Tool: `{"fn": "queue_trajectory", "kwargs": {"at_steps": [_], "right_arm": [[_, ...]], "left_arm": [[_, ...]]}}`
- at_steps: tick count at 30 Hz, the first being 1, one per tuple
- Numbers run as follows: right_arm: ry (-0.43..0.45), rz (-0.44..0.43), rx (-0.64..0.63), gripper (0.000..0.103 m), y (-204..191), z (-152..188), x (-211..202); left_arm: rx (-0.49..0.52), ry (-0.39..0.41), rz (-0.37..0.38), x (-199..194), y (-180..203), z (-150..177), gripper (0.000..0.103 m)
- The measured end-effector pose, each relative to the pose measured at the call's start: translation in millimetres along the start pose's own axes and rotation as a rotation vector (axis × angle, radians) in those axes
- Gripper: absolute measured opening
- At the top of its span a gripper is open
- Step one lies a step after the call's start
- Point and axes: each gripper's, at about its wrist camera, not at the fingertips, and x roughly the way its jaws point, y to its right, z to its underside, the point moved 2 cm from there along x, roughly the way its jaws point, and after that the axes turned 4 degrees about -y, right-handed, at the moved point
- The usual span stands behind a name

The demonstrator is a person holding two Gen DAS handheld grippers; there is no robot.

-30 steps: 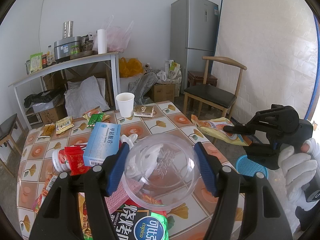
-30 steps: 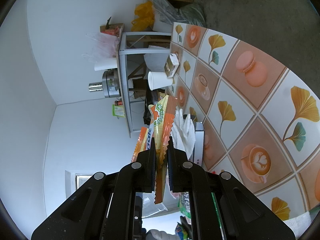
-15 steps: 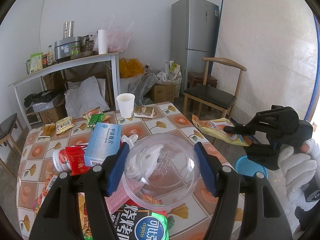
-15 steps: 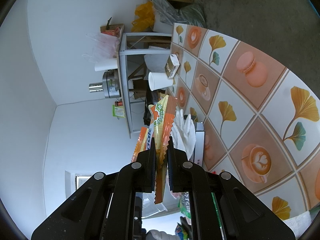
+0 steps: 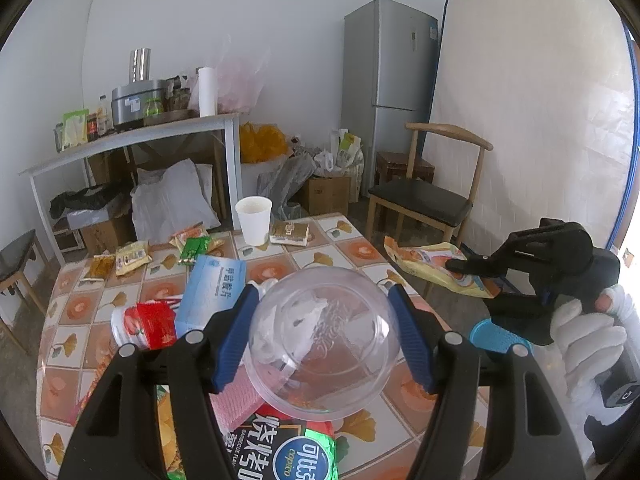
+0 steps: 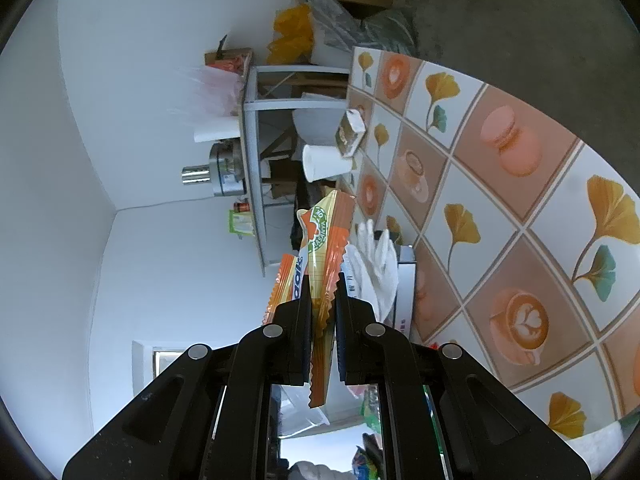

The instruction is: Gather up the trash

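My left gripper [image 5: 322, 296] is shut on a clear plastic bowl [image 5: 324, 344], its blue pads pressing both sides, held above the tiled table [image 5: 340, 246]. Off the table's right edge, my right gripper [image 5: 456, 266] is shut on a yellow and orange snack wrapper [image 5: 424, 264], held by a white-gloved hand [image 5: 588, 336]. In the right wrist view, which is rolled sideways, the wrapper [image 6: 324, 236] sticks out past the closed gripper [image 6: 322, 286]. A blue basket [image 5: 496, 336] sits just below that gripper.
On the table lie a paper cup [image 5: 254, 220], a blue box [image 5: 212, 288], a red-labelled bottle [image 5: 140, 326], a green and black chip bag [image 5: 280, 452] and several small packets. A wooden chair [image 5: 424, 200] stands beyond the table's right side.
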Motion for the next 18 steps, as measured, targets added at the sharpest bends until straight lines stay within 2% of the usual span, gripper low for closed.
{"fn": "queue_trajectory", "kwargs": {"at_steps": [9, 14, 18], "right_arm": [[0.043, -0.059, -0.004, 0.008, 0, -8, -38], [0.102, -0.092, 0.01, 0.008, 14, -13, -80], [0.186, -0.091, 0.027, 0.008, 33, -16, -128]], "left_arm": [[0.058, 0.038, 0.017, -10, 35, -21, 0.065], [0.101, 0.04, 0.072, -11, 71, -35, 0.065], [0.114, 0.003, 0.163, 0, 99, -45, 0.065]]}}
